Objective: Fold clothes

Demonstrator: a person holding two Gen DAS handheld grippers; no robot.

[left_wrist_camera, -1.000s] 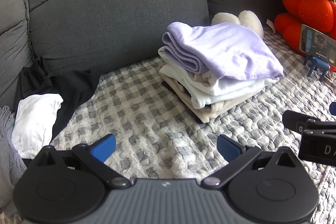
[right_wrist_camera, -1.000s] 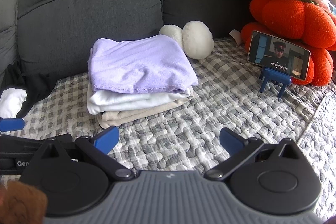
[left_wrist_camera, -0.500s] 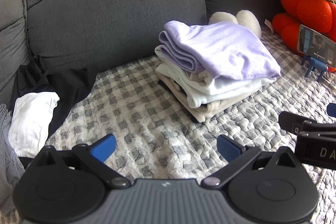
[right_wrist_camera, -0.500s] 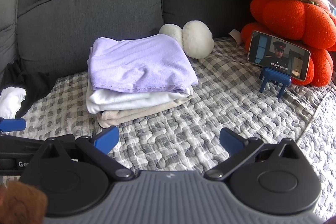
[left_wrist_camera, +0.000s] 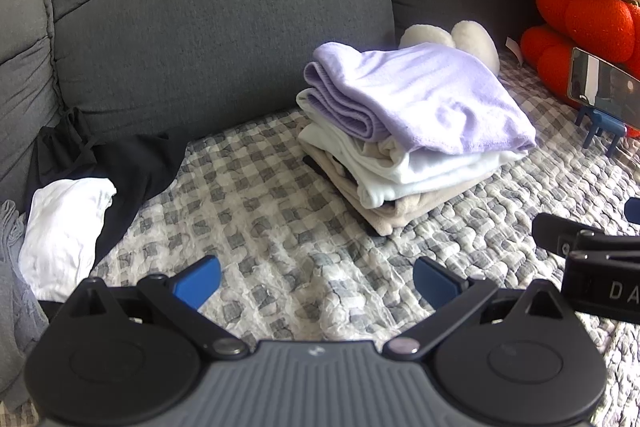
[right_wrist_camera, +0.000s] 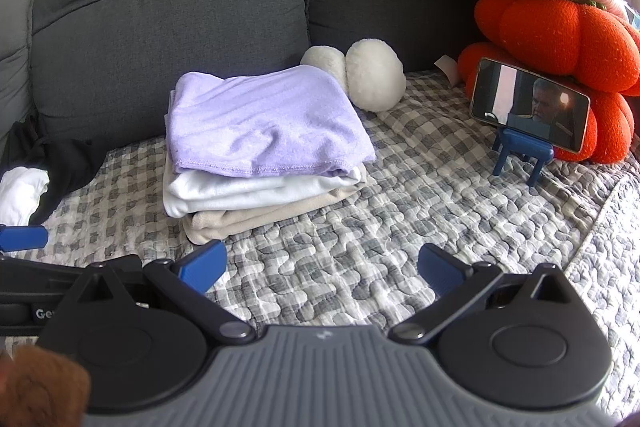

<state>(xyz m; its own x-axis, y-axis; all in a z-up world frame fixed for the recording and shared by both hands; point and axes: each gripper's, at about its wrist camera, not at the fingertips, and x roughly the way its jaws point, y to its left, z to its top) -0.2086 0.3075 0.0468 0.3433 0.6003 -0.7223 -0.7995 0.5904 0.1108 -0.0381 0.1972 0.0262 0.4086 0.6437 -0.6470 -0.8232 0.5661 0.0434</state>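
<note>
Slightly leftward since 1 s ago, the left gripper (left_wrist_camera: 316,281) hangs spread and empty; unfolded white garment (left_wrist_camera: 64,227) and black garment (left_wrist_camera: 132,167) wait far left. Right gripper (right_wrist_camera: 322,267), also spread, faces 3 folded clothes (right_wrist_camera: 260,147) stacked ahead.

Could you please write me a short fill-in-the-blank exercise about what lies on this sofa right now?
1. The top item of the folded stack is ____ in colour.
2. The phone rests on a small ____ stand.
3. The unfolded white garment lies partly on a ____ garment.
4. Both grippers' jaws stand ____ and hold nothing.

Missing words: purple; blue; black; open
</note>
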